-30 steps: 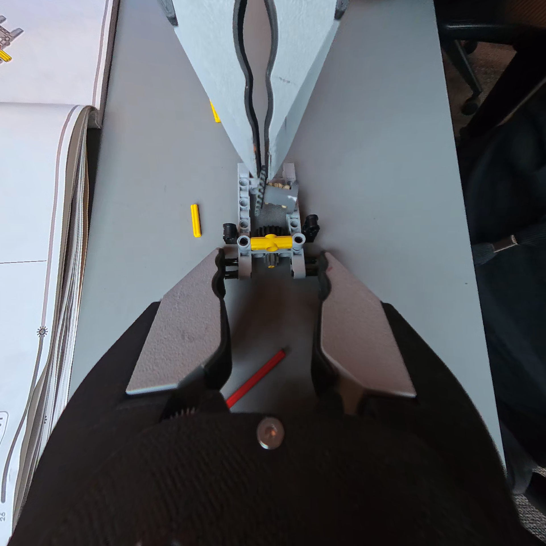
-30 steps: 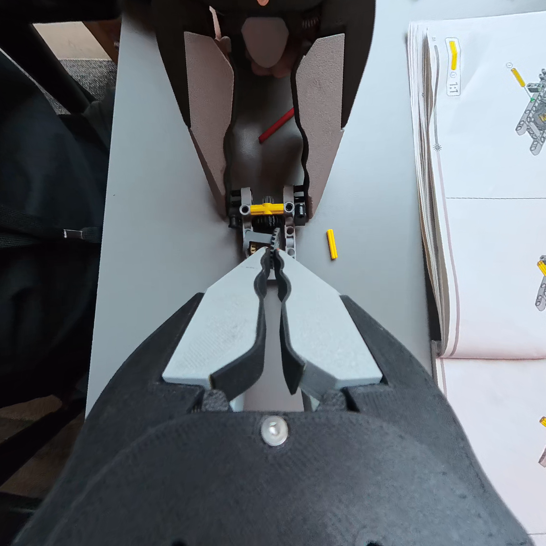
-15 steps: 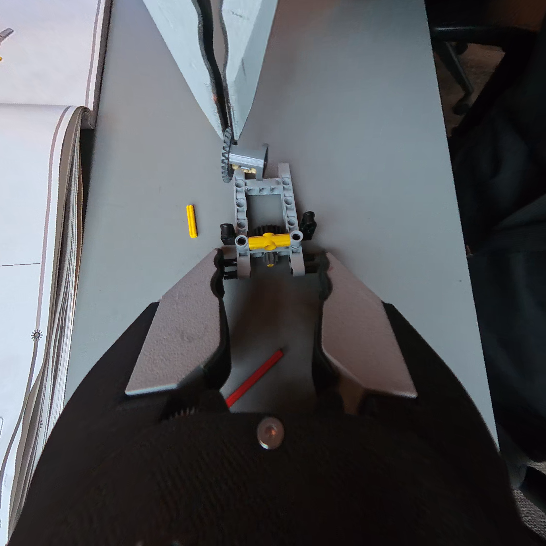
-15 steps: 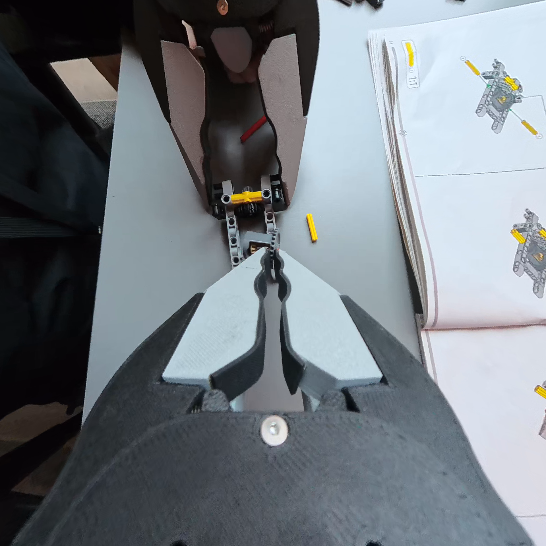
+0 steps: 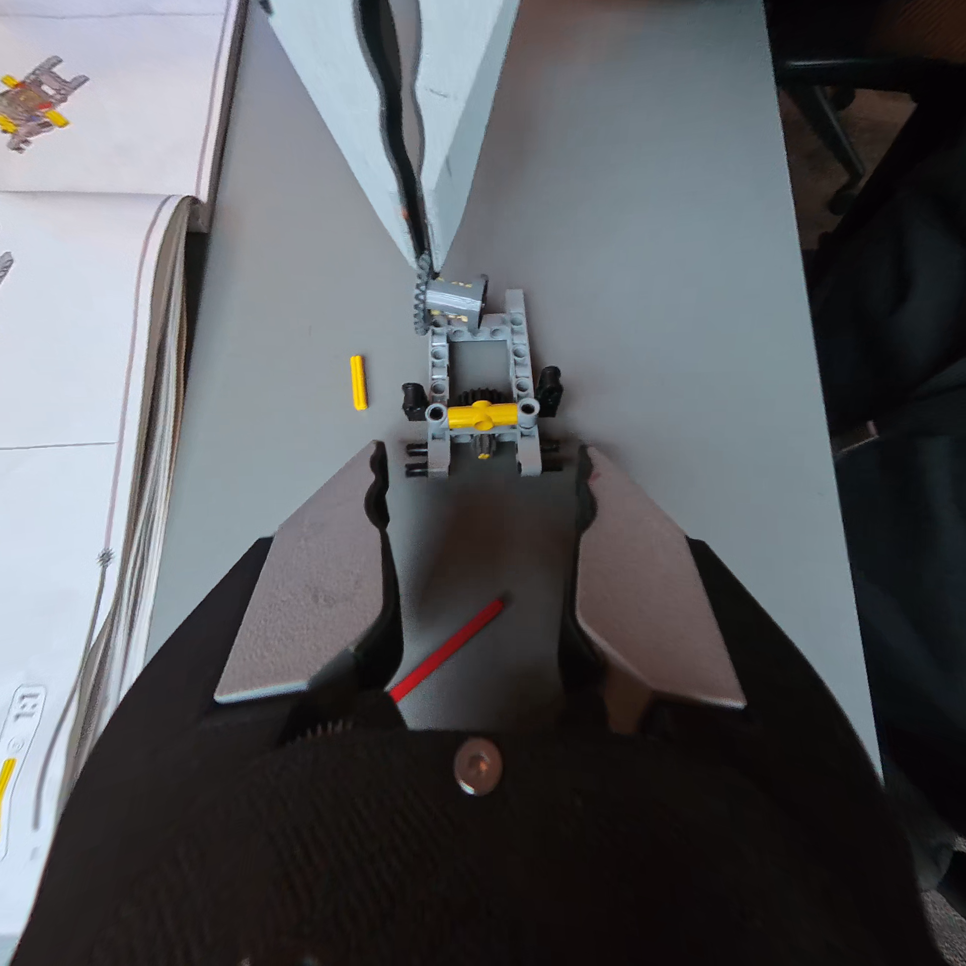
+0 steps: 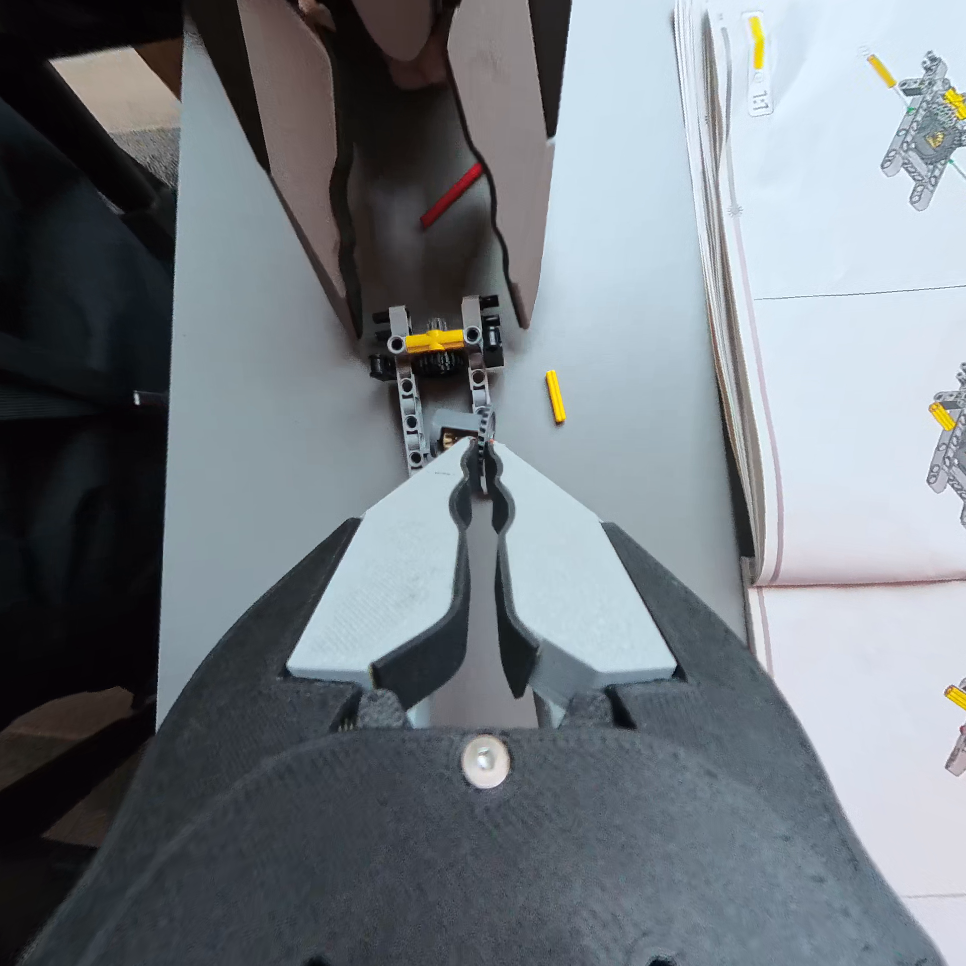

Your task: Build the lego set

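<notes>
A grey Lego frame (image 5: 481,387) with a yellow cross piece and black pins lies on the grey table (image 5: 653,313). My left gripper (image 5: 480,455) is open, its fingertips just short of the frame's near end and apart from the side pins. My right gripper (image 6: 478,452) is shut on the toothed gear of a grey gear housing (image 6: 460,424) and holds it at the frame's (image 6: 413,413) other end. In the left wrist view the housing (image 5: 453,300) sits over the frame's far left corner; I cannot tell whether it touches.
A short yellow axle (image 5: 358,389) lies left of the frame. A long red axle (image 5: 449,648) lies between my left fingers. An open instruction booklet (image 5: 78,340) covers the left side, and shows on the right in the right wrist view (image 6: 847,366). Dark chairs stand beyond the table edge. Spacing between my two grippers at the tips: around 6 centimetres. From the left gripper's tips to the long red axle (image 5: 449,648) is close to 7 centimetres. Look for it in the right wrist view (image 6: 458,184) too.
My right gripper lifted the gear housing out of the frame's middle to its far end. My left fingers, which touched the frame's side pins, now stand apart from them.
</notes>
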